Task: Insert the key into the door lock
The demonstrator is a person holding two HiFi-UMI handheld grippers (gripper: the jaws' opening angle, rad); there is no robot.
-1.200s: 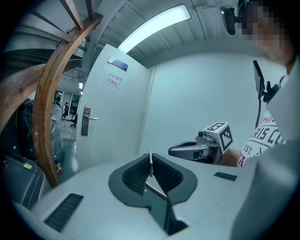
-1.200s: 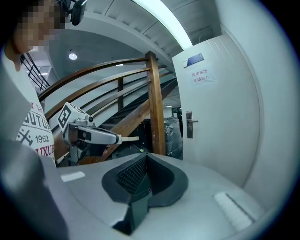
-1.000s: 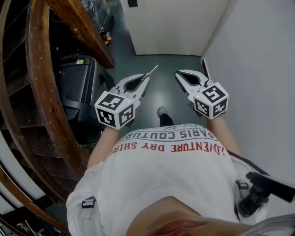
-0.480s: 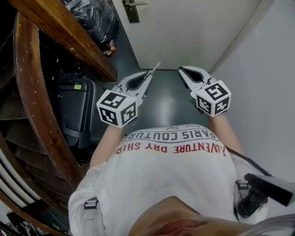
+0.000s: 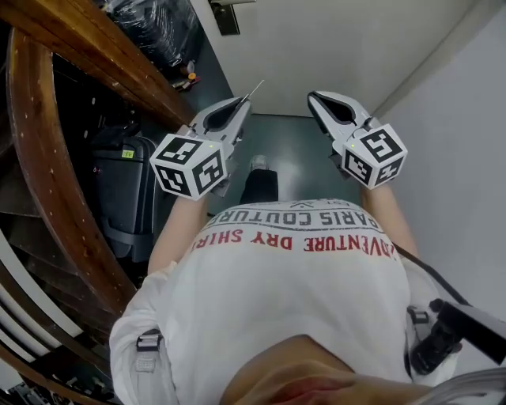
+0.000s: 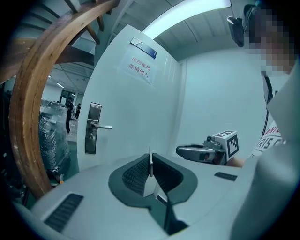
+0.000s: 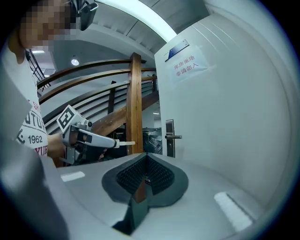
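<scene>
Pinching the key (image 5: 254,88), the left gripper (image 6: 150,159) has jaws nearly together; the right gripper (image 7: 146,156) is closed, empty.

Ahead: a flat white door (image 5: 332,47) closes off the passage; its steel handle plate with lever (image 6: 93,127) juts out near the door's left edge.
Left flank: a curved brown wooden stair rail (image 5: 47,158) and a sloping wooden beam (image 5: 134,71) crowd the left gripper (image 5: 241,101).
Low left: a black hard-shell suitcase (image 5: 126,190) and a plastic-wrapped dark bundle (image 5: 154,24) fill the space under the stair.
Right flank: a plain white wall (image 5: 458,119) runs near the right gripper (image 5: 314,96).
Open lane: a dark grey-green floor strip (image 5: 292,142) between stair and wall, free up to the door.
Reach: the slim metal key (image 5: 254,87) pinched in the left gripper points at the door, apart from it.
</scene>
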